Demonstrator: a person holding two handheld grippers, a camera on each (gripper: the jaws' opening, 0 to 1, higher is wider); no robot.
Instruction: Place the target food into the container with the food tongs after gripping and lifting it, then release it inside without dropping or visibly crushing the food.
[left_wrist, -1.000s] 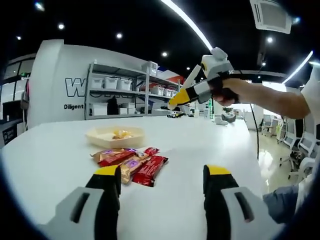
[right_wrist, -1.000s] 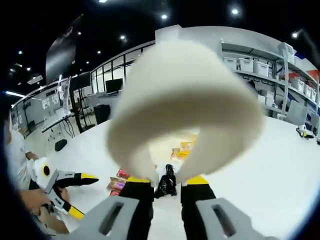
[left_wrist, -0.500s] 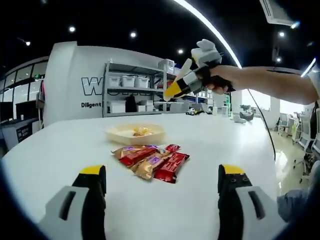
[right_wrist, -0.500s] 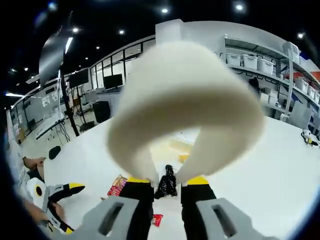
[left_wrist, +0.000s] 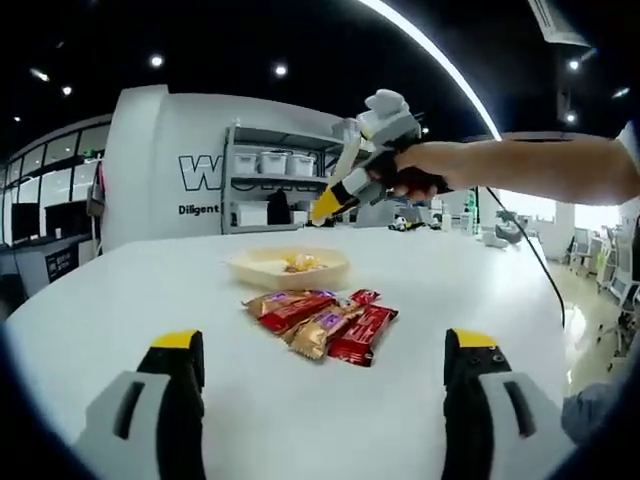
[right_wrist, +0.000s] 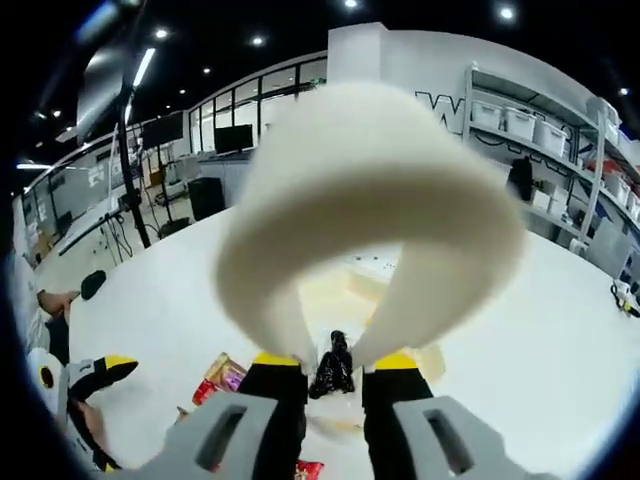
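Several foil-wrapped snack bars (left_wrist: 322, 320), red, gold and purple, lie in a loose cluster on the round white table (left_wrist: 100, 320). Just behind them sits a shallow cream-coloured tray (left_wrist: 288, 267) holding a few small yellowish food pieces (left_wrist: 298, 262). In the left gripper view, the left gripper (left_wrist: 325, 350) stands with its yellow-tipped black jaws wide apart and nothing between them, low over the near table edge. Farther right and higher, a hand (left_wrist: 420, 175) holds the right gripper (left_wrist: 330, 205) above the tray. In the right gripper view, the right gripper (right_wrist: 333, 362) is clamped on a pair of cream plastic food tongs (right_wrist: 365, 215), whose looped spring end bulges toward the camera; what the tong tips hold cannot be told.
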